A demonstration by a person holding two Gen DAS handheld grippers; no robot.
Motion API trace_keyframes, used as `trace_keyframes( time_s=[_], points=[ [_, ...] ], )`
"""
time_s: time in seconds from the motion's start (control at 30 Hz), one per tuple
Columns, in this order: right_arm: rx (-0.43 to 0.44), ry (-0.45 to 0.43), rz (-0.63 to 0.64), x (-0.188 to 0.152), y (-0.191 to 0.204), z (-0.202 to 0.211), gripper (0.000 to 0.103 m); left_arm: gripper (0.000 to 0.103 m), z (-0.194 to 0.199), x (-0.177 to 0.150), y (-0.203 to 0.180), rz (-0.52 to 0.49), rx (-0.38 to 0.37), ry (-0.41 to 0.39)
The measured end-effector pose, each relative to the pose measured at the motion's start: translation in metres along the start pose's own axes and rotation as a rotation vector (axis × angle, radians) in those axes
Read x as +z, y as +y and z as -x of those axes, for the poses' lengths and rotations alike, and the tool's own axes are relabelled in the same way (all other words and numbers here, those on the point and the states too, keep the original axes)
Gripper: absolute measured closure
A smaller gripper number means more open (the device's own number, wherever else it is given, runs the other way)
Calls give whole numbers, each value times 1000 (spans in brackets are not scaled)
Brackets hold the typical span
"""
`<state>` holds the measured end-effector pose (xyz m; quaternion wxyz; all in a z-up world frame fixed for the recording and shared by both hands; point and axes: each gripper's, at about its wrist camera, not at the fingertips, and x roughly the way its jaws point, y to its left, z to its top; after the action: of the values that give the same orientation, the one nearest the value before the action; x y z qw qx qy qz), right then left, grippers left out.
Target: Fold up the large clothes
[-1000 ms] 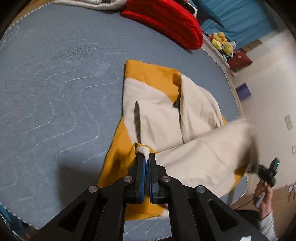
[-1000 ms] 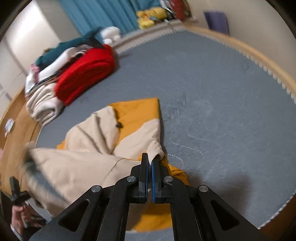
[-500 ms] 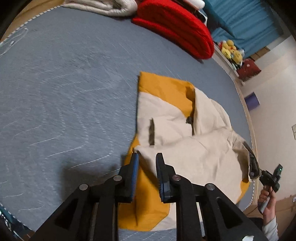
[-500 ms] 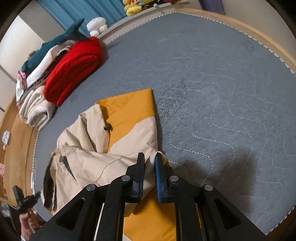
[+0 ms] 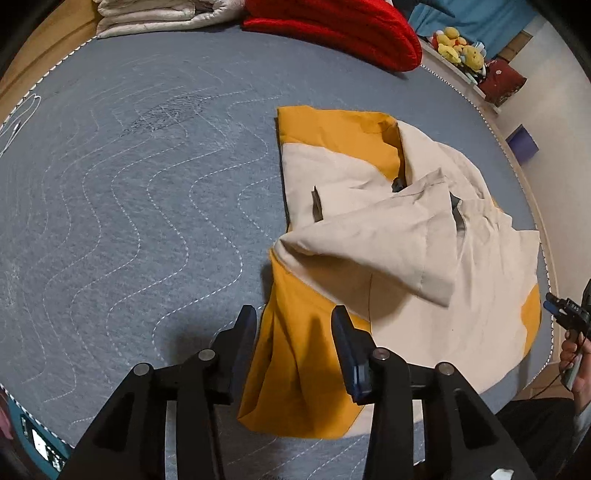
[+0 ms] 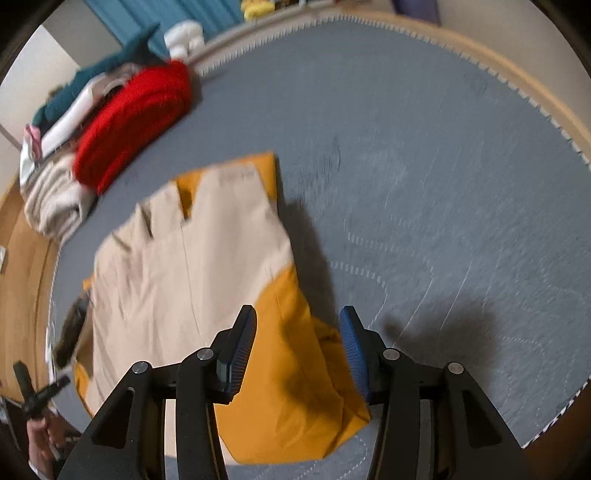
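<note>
A beige and mustard-yellow jacket (image 5: pixel 388 236) lies partly folded on the grey quilted mat (image 5: pixel 129 221). A beige flap is folded across its middle. My left gripper (image 5: pixel 293 332) hangs over the jacket's yellow near-left corner, its jaws opening, pads apart and pressing on nothing. In the right wrist view the same jacket (image 6: pixel 192 273) is spread flat. My right gripper (image 6: pixel 295 332) hovers above its yellow near-right corner with its jaws opening and free of the cloth. The other gripper (image 5: pixel 565 310) shows small at the right edge, held in a hand.
A red folded garment (image 5: pixel 340 26) and beige folded laundry (image 5: pixel 155 14) lie at the mat's far edge. Yellow plush toys (image 5: pixel 460 48) and blue curtains stand behind. The mat's stitched rim (image 6: pixel 517 92) meets a wooden floor. Open mat stretches left of the jacket.
Both grippers have let go of the beige cloth and opened. The lifted beige flap has dropped onto the jacket. Both grippers now hover over the yellow near corners.
</note>
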<state>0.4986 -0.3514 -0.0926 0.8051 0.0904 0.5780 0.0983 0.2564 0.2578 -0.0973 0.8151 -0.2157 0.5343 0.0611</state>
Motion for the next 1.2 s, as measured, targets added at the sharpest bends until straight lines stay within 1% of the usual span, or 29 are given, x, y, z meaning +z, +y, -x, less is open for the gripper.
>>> trace_keyframes(
  time_s=[0.1,0.17,0.23,0.3,0.43,0.53,0.57,0.6,0.67,0.7,0.8,0.87,0.93,1.0,1.07,1.13,1.2],
  points=[
    [19,64,0,0,1,-19,54,64,-9,5,-5,-13,13,8],
    [19,87,13,-1,2,-30,54,62,-16,9,-10,-36,34,17],
    [5,104,31,0,4,-39,55,56,-23,12,-14,-56,54,30],
    [7,118,35,1,6,-46,55,55,-28,17,-18,-67,55,32],
    [-1,118,75,3,17,-54,55,54,-32,27,-25,-92,72,3],
    [-25,84,113,6,26,-53,57,54,-35,35,-27,-92,72,-11],
    [-25,74,114,8,28,-53,66,54,-37,38,-27,-91,66,-14],
    [-20,67,113,9,29,-52,81,56,-38,41,-28,-89,58,-14],
    [-11,53,110,12,30,-51,89,73,-38,48,-28,-90,49,-32],
    [-11,40,119,13,32,-50,94,92,-37,50,-29,-92,48,-42],
    [-6,-22,152,18,42,-39,98,101,-27,61,-27,-80,21,-103],
    [17,-81,156,23,47,-27,98,102,-14,69,-26,-64,21,-167],
    [44,-163,152,28,52,-10,99,103,-1,77,-21,-27,5,-234],
    [54,-234,147,33,55,3,99,103,3,84,-16,0,4,-270],
    [59,-287,130,39,57,11,99,103,2,91,-15,18,15,-299],
    [68,-326,118,45,58,13,99,103,0,100,-16,21,28,-331],
    [54,-356,132,51,65,11,99,103,-4,109,-19,20,39,-360]
  ],
)
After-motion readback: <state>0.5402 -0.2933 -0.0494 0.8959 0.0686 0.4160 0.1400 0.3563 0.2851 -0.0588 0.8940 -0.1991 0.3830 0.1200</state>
